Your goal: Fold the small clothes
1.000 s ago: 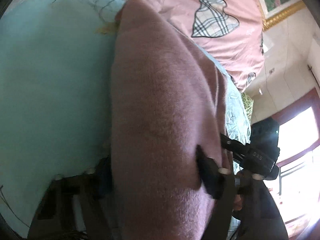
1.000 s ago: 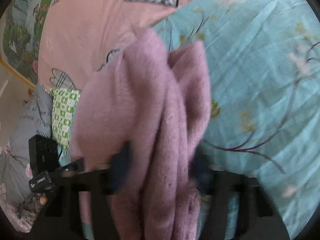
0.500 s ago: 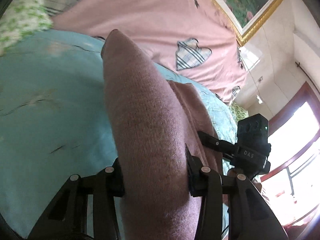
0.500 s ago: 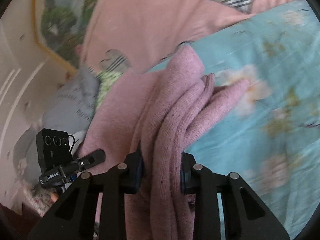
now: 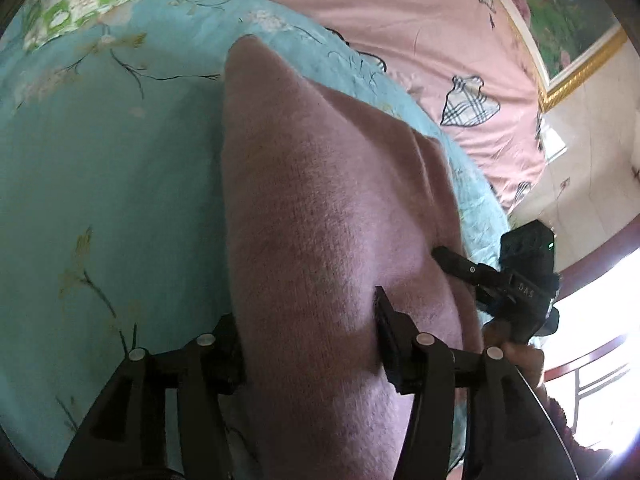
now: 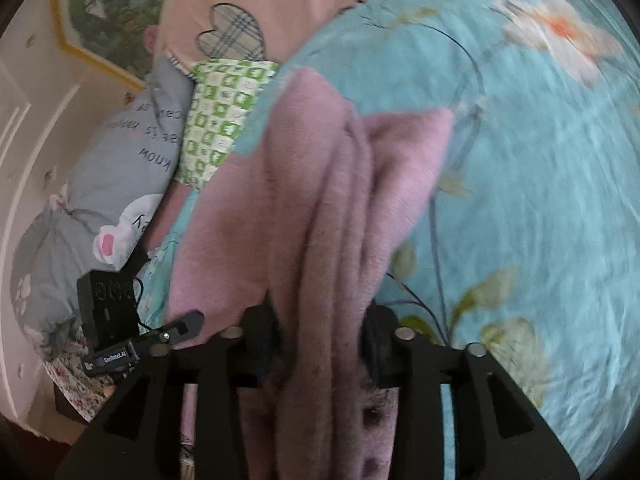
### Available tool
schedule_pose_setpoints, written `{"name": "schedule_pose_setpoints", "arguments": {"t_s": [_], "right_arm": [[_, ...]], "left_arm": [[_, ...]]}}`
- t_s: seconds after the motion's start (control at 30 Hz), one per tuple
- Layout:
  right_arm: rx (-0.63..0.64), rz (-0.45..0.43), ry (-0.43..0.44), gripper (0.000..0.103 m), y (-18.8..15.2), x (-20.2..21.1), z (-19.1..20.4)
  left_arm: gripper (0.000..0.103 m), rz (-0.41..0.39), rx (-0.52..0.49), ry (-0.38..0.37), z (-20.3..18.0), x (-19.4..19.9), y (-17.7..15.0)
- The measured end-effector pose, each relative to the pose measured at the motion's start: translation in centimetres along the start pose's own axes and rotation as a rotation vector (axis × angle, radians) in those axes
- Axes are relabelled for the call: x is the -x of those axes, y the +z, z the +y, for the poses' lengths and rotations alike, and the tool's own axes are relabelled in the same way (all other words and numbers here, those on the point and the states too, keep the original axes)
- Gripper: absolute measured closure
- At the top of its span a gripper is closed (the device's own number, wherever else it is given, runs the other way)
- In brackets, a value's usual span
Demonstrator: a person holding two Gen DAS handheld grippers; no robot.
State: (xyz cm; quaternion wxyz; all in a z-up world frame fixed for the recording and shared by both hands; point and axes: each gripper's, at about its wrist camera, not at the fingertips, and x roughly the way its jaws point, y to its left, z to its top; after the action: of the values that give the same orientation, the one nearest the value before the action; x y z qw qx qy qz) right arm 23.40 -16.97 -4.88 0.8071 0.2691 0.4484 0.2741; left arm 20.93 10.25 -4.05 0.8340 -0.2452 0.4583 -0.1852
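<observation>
A pink knit garment rises from the teal floral bedsheet in a thick fold and runs between the pads of my left gripper. The jaws are opening, but the pads still press into the knit. In the right wrist view the same garment hangs bunched in several folds through my right gripper. Its jaws are opening too, with the fabric still filling the gap. One of the right gripper's fingers touches the garment's far edge. A finger of the left gripper shows at the lower left.
A pink quilt with plaid hearts lies behind the sheet. A green checked pillow and a grey printed pillow sit by the bed's edge. A gold-framed picture hangs on the wall, and a bright window is on the right.
Both grippers have carried the pink garment sideways across the bed, and the green checked pillow has come into view. Each pair of jaws pinched tighter, then widened again.
</observation>
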Motion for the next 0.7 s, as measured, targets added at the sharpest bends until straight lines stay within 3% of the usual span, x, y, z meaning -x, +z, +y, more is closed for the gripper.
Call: {"name": "schedule_pose_setpoints", "arguments": {"t_s": [0.03, 0.23, 0.37, 0.43, 0.53, 0.7], "right_arm": [[-0.009, -0.004, -0.022, 0.045, -0.1, 0.4, 0.0], [0.042, -0.130, -0.152, 0.043, -0.8, 4.8, 2.9], [0.103, -0.199, -0.124, 0.046, -2.6, 7.5, 5.5], [0.109, -0.180, -0.091, 0.057, -3.5, 7.3, 6.4], [0.089, -0.134, -0.078, 0.058, -4.4, 5.8, 6.7], [0.052, -0.097, -0.096, 0.058, -5.0, 3.9, 5.9]], "left_arm": [[0.043, -0.007, -0.006, 0.021, -0.3, 0.6, -0.2], [0.042, -0.072, -0.116, 0.149, -1.9, 5.9, -3.5], [0.041, -0.073, -0.191, 0.216, -2.9, 7.7, -6.8], [0.041, -0.074, -0.211, 0.222, -3.4, 7.9, -8.4], [0.039, -0.075, -0.243, 0.227, -3.4, 7.7, -10.7], [0.039, -0.097, -0.309, 0.351, -3.7, 6.2, -11.4]]}}
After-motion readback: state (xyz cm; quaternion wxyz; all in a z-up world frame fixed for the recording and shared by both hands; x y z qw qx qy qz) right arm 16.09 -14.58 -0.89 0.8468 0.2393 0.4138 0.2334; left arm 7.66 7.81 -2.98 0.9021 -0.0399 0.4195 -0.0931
